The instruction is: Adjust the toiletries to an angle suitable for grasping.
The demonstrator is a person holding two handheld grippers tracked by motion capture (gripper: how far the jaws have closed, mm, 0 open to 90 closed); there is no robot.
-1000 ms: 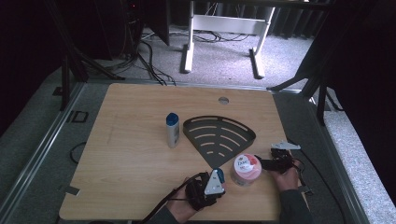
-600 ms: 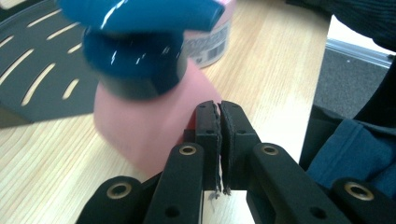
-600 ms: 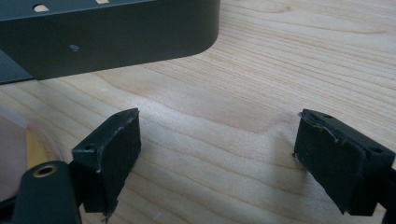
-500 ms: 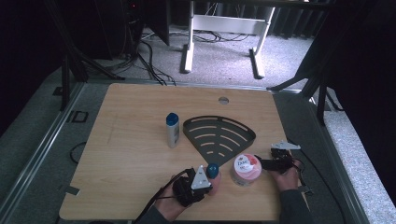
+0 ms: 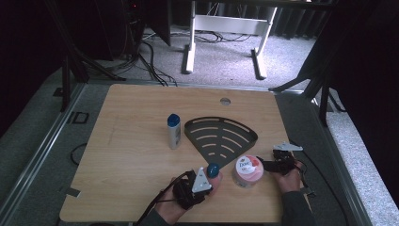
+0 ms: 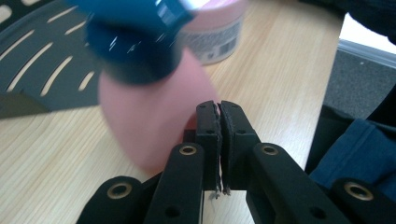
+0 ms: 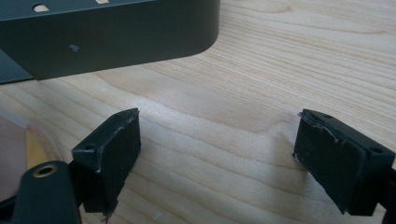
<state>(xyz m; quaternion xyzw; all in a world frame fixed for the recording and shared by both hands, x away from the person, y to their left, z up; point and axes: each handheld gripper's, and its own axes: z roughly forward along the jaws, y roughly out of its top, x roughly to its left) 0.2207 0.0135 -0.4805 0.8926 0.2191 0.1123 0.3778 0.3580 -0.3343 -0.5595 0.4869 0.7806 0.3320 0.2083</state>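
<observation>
At the near edge of the bench (image 5: 131,155), the left claw (image 6: 219,109) is closed on nothing, beside a pink bottle (image 6: 149,116). The right claw (image 7: 215,158) stands wide apart, empty, near the jar (image 5: 248,170).

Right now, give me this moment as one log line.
left tool: shut, empty | pink bottle: beside its jaws | right tool: open, empty | Dove jar: upright near black rack

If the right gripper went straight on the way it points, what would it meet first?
Probably the black rack, at its rounded corner, across bare table. The right gripper is open and empty; depth is hard to judge.
</observation>
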